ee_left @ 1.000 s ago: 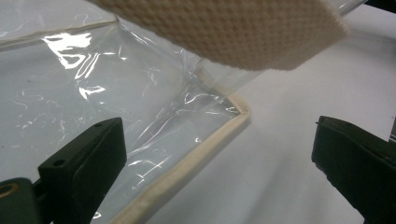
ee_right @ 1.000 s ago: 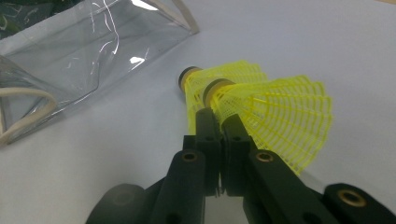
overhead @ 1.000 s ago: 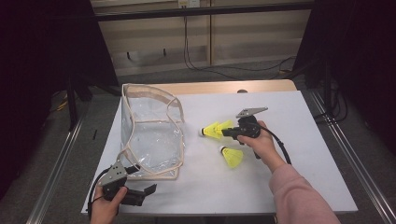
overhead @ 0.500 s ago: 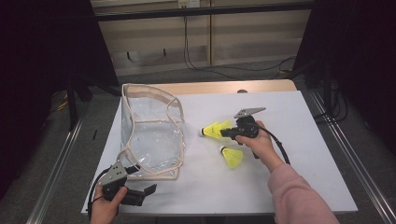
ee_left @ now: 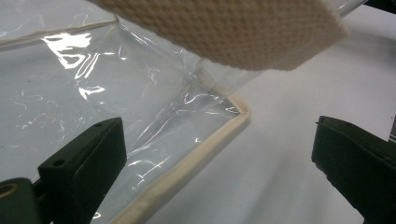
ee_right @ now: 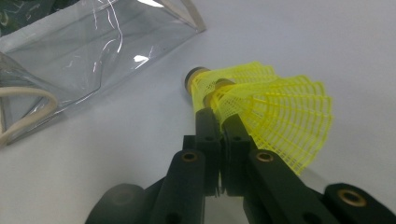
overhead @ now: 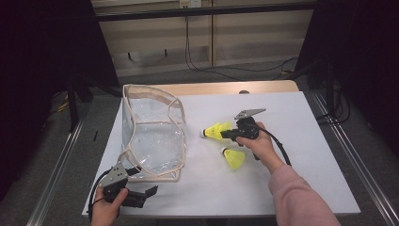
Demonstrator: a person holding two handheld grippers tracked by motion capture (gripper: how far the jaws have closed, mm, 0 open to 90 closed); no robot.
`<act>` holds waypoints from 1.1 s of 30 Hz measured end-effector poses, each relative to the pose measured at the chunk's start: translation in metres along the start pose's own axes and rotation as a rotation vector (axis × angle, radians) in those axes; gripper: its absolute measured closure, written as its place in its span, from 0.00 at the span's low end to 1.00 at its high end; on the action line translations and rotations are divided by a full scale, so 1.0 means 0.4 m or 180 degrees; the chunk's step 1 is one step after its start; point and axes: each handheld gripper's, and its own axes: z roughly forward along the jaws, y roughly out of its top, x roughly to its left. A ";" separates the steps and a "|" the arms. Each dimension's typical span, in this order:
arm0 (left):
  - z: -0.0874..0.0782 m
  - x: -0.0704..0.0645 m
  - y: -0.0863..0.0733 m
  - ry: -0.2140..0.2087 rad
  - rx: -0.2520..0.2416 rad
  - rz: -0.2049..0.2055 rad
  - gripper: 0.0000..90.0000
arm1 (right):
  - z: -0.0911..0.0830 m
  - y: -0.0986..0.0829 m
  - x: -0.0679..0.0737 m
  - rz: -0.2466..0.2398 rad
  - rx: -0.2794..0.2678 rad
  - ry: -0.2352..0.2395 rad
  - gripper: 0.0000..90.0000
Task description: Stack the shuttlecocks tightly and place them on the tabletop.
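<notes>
Right gripper (overhead: 225,133) pinching a yellow shuttlecock (overhead: 214,130) just right of the clear bag (overhead: 150,136)

Its jaws are closed on the mesh skirt of the shuttlecock (ee_right: 261,109), held right of the bag, long axis roughly level, cork nose aimed left at the bag, skirt flaring right; it looks very light and springy, the thin skirt easily crushed, so a gentle grip low on the skirt near the cork seems safest. A second shuttlecock (overhead: 233,158) lies nearer on the table. The left gripper (overhead: 141,197), jaws wide open and empty, sits at the bag's near edge (ee_left: 187,168)
</notes>
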 end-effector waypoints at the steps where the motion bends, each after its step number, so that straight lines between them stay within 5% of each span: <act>1: -0.001 0.000 0.000 0.0003 0.0015 0.0004 0.03 | 0.001 0.000 0.000 0.0000 -0.0003 -0.0002 0.98; 33: -0.001 0.001 0.000 0.0001 0.0017 0.0005 0.03 | 0.015 -0.002 -0.001 0.0019 0.0012 0.0003 0.96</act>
